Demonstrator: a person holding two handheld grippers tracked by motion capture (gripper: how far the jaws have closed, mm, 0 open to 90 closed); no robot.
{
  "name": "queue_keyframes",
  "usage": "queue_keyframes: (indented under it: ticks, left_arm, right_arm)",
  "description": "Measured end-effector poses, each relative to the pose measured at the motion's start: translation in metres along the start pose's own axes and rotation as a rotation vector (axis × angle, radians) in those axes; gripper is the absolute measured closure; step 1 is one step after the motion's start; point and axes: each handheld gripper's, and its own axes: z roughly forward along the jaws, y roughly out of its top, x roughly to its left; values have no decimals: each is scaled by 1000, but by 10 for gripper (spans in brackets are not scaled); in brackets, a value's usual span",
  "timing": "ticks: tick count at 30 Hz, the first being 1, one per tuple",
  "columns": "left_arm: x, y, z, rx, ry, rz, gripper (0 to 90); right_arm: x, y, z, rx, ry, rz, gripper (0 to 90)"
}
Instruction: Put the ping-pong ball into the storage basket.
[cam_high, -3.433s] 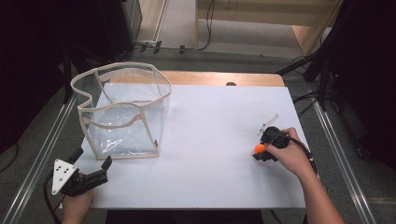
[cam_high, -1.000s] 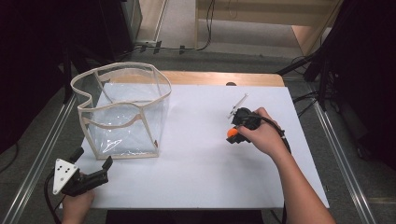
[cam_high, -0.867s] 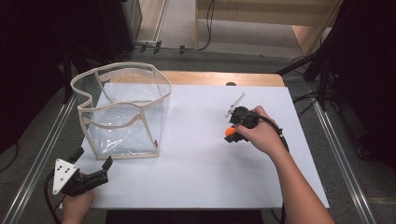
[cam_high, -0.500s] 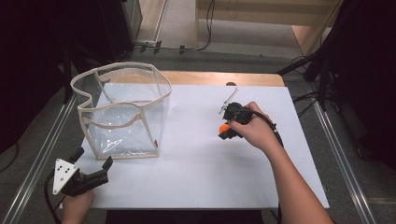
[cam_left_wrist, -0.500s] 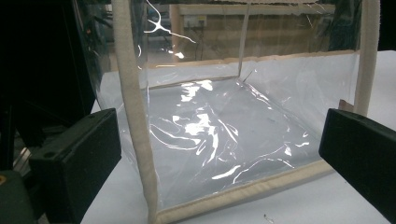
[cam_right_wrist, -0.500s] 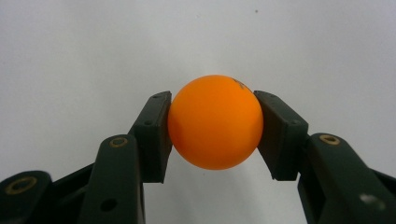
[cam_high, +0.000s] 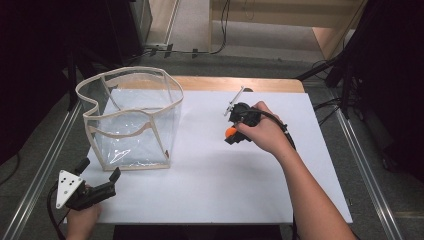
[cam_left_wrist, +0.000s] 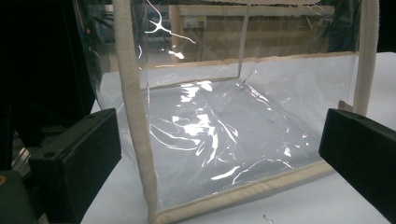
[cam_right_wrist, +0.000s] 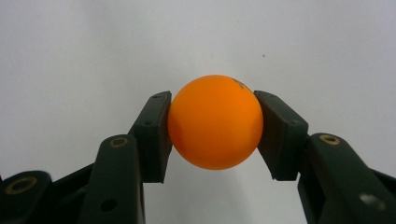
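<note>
Since the earlier frames the right gripper (cam_high: 231, 134) has carried the orange ball (cam_right_wrist: 215, 122) from the near right part of the white table (cam_high: 210, 175) toward the clear bag (cam_high: 131, 120), and is now nearer the bag, though well apart from it on its right. The ball sits squarely between the two pads (cam_right_wrist: 156, 135), which clamp it from both sides. The left gripper (cam_high: 97, 181) has stayed just in front of the bag, jaws spread wide with nothing between them.
</note>
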Motion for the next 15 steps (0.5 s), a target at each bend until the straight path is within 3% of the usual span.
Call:
queue_keyframes:
  ticks: [15]
  left_arm:
    - [0,0,0,-1,-1,0,0]
  right_arm:
    - [5,30,-8,-19,23,-40,476]
